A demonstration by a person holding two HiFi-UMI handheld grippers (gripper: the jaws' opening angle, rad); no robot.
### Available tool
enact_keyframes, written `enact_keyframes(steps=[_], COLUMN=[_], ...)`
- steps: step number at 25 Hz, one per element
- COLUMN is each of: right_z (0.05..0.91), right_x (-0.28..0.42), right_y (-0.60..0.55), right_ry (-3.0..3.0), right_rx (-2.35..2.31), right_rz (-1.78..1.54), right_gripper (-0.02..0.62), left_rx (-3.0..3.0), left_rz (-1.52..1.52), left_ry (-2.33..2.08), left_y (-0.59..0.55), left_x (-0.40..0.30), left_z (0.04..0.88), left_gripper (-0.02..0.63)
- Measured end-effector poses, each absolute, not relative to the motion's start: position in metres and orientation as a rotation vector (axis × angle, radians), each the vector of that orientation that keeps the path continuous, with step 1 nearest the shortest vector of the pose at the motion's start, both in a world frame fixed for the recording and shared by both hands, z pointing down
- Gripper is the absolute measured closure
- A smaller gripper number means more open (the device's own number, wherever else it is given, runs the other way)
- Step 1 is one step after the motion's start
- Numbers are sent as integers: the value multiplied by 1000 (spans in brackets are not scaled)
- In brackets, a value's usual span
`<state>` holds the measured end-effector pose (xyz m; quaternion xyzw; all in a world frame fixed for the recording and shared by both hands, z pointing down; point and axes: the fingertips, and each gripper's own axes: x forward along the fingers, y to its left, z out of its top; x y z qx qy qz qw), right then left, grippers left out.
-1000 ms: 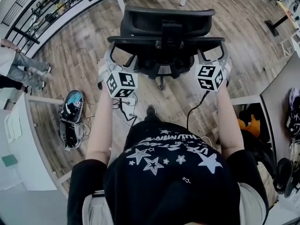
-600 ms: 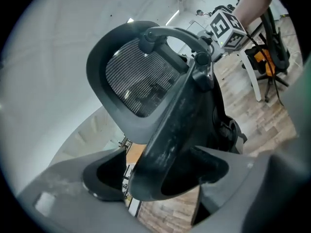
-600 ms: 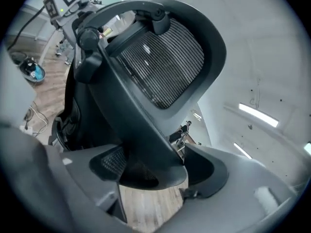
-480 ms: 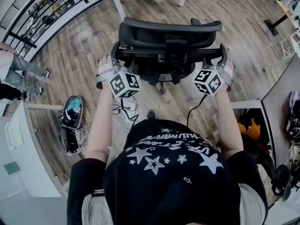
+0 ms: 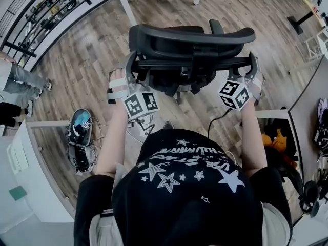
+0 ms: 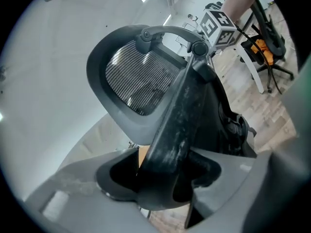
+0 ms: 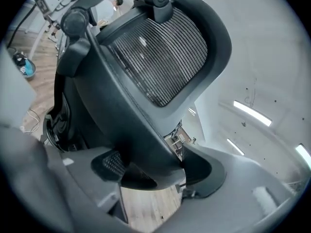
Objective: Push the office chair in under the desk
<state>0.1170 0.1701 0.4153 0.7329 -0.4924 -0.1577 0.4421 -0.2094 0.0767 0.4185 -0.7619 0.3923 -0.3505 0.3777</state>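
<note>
The chair (image 5: 189,40) is seen on the wooden floor (image 5: 87,60), near the white desk legs (image 5: 124,6). Its back frame is clamped at the left end by the left gripper (image 5: 132,66) and at the right end by the right gripper (image 5: 252,65). Both pairs of jaws have just been closed onto it.

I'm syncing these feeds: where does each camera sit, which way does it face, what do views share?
Head view: on the person's head, facing steeply down on the office chair's backrest; shirt, both forearms, left gripper and right gripper show.
Left gripper view: on that gripper, looking along its jaws, which have just been closing and grip the backrest's edge.
Right gripper view: on that gripper; its jaws, also just closing, clamp the opposite edge.
Shared: all show the backrest; each gripper view catches the other gripper's cube.
</note>
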Motion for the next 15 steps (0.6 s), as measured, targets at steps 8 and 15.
enact_keyframes(steps=[8, 15], right_z=[414, 419], right_x=[115, 122], right_y=[152, 112], right_ry=[-1181, -1172], right_rx=[1830, 1791], right_rz=[-362, -334], right_gripper=[262, 268], left_rx=[-1931, -1911], left_rz=[-843, -832], left_ry=[950, 950], left_y=[59, 20], left_x=[-211, -206], left_z=[416, 418], left_gripper=[330, 330])
